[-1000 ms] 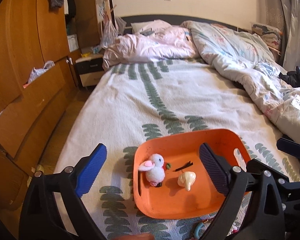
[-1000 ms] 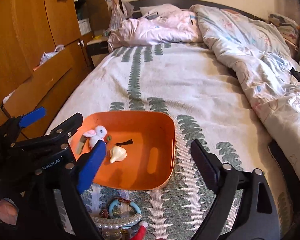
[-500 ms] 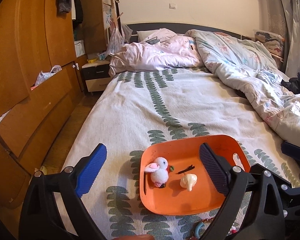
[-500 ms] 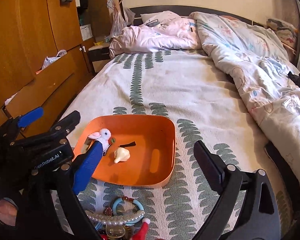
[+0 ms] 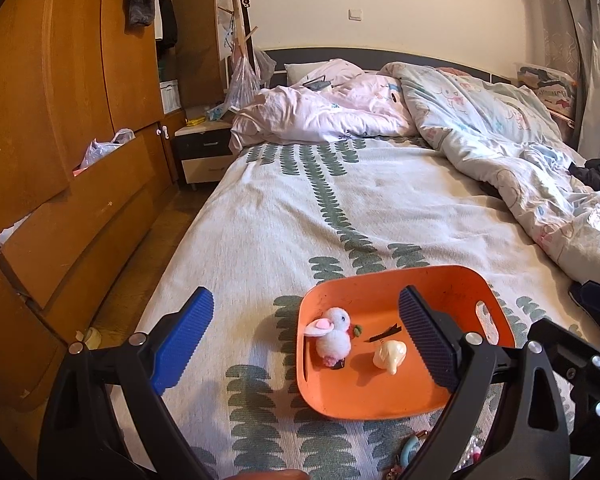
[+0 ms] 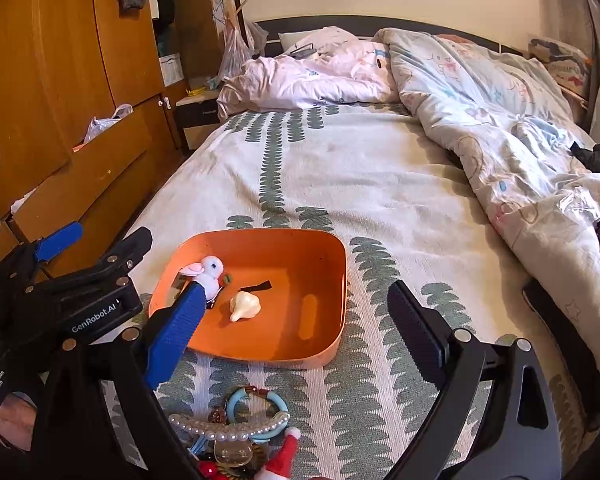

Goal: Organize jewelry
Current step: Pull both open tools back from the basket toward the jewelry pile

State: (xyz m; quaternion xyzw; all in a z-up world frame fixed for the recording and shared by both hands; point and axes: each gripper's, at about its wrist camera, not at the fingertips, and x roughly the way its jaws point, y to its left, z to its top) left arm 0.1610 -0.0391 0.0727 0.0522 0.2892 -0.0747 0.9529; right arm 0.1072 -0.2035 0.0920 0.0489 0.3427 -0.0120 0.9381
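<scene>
Above, both grippers, left [image 5: 306,338] and right [image 6: 295,320], hover wide-jawed and empty: tray [image 6: 332,344] ahead, jewelry pile [image 6: 235,436] below, awaiting sorting.

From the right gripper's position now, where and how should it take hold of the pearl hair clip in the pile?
Probably grip the pearl hair clip across its narrow bar near the middle, coming down from above. It lies flat on top of the pile, its length running left to right, so the open right gripper could close front to back over it.
</scene>
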